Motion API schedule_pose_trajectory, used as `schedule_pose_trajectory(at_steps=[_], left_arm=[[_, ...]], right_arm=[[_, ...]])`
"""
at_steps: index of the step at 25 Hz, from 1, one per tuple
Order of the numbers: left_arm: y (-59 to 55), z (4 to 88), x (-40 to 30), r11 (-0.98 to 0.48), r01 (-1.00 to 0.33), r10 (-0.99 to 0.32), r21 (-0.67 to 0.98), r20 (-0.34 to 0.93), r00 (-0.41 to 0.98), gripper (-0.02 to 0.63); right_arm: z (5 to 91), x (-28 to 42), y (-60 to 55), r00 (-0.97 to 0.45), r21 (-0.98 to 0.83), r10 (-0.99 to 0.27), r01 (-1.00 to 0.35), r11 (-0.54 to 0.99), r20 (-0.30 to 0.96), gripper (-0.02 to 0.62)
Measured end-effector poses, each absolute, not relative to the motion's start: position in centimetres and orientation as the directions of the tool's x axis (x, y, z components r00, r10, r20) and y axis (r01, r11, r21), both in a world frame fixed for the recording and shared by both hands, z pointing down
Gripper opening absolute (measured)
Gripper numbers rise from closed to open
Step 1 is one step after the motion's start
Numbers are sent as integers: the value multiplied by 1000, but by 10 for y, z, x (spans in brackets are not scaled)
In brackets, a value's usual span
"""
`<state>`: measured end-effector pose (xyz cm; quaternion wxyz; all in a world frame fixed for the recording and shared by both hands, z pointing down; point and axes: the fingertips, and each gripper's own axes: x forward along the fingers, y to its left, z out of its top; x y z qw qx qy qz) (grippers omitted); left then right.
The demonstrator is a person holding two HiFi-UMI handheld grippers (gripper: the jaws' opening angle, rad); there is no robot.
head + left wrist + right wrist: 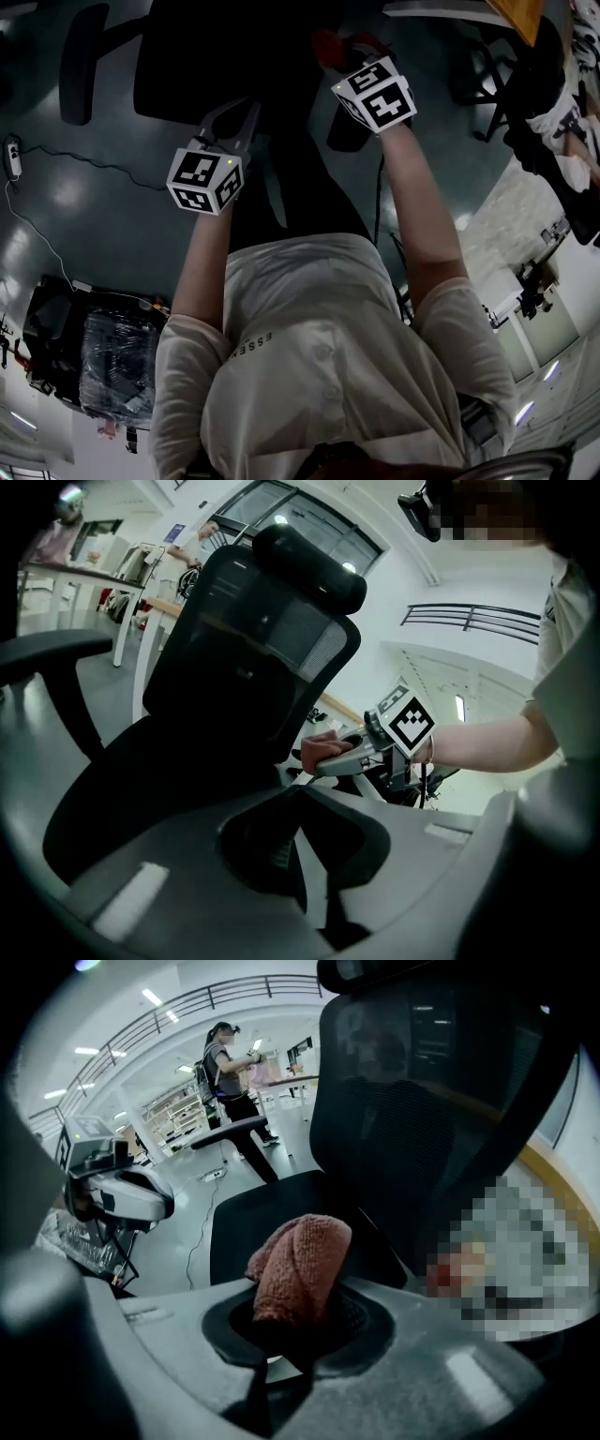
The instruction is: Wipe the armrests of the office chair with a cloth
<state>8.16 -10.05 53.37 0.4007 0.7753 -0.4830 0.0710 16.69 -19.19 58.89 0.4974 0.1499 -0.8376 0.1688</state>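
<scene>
Cloth (pixel 298 1265), reddish-brown and bunched, is clamped between the jaws of the right tool (pixel 296 1324), held up beside the black office chair (pixel 422 1119). Left tool (pixel 302 803) has its jaws together on nothing and faces the backrest. One armrest (pixel 52 653) stands at the chair's far side.
</scene>
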Motion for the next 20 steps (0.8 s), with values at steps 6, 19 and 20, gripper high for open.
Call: schedule_pose_trajectory(at_steps=[6,19,20], left_arm=[[-70,532,63,-243,-799,-681,549,490,544,17],[2,532,45,-339,-764,-621,549,479,620,17],[7,531,46,-349,-761,-616,547,479,626,17]], right_arm=[[596,159,-141,-429,-154,-44,-417,896,902,54],[588,169,-62,-429,-90,-222,-596,798,876,54],[587,171,-57,-428,-90,-232,-611,786,874,55]])
